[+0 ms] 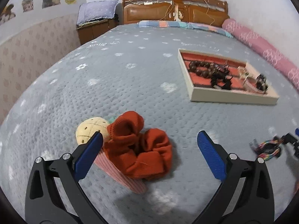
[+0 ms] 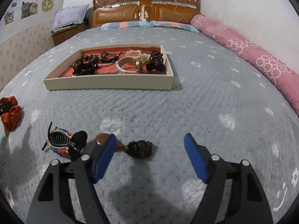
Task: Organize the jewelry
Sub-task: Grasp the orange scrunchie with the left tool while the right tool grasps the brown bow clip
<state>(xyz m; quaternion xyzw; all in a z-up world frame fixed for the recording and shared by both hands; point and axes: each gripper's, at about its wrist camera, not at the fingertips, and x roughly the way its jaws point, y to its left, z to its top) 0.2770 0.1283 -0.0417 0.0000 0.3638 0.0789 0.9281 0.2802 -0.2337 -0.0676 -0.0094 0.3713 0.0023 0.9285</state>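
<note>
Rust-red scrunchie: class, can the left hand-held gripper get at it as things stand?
Probably yes. The left hand-held gripper is open, the rust-red scrunchie lies between its fingers, though a pineapple plush touches it.

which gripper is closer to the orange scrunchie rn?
Left. The left gripper is open with the orange scrunchie just ahead between its fingers. The right gripper is off to the scrunchie's right, over the dark hair clips.

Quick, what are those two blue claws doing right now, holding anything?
Left gripper: open, holding nothing, above the orange scrunchie.
Right gripper: open, holding nothing, near the dark brown hair clip.
</note>
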